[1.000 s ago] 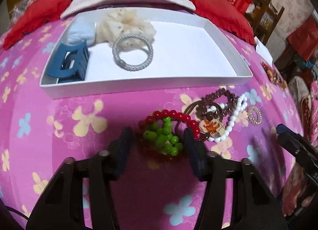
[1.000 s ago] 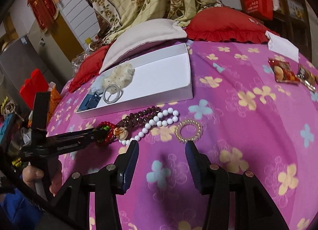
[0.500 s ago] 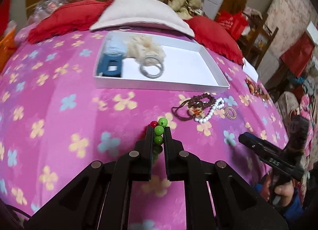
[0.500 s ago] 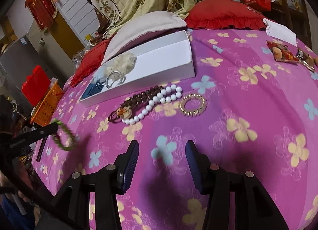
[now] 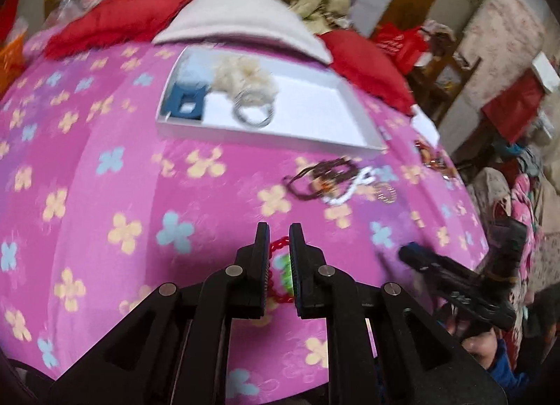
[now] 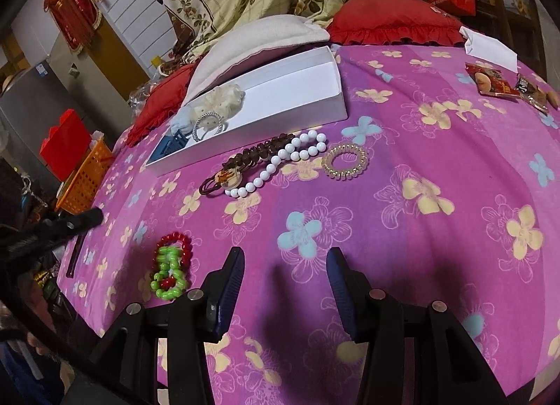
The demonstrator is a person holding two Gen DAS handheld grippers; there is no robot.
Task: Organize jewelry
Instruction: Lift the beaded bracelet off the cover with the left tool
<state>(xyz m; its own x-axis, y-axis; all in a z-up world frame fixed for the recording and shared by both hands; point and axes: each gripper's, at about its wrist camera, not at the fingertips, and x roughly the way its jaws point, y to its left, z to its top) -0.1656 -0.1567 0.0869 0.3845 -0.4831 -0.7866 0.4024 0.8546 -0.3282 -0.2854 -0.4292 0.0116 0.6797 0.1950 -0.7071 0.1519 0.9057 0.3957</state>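
Left gripper (image 5: 280, 247): jaws nearly closed, nothing held; the red and green bead bracelets (image 6: 171, 266) lie loose on the pink floral cover (image 6: 402, 230) beneath it. Right gripper (image 6: 285, 286): open, empty. Beyond lie a white bead bracelet (image 6: 283, 163), brown bracelet (image 6: 259, 154), gold coil band (image 6: 344, 161) and white tray (image 6: 280, 114).

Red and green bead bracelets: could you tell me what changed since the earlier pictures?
The left gripper closed on the red and green bead bracelets, carried them away from the brown and white bead strings, then let go; they lie on the pink floral cover. White cardboard box, right gripper's opening: unchanged.
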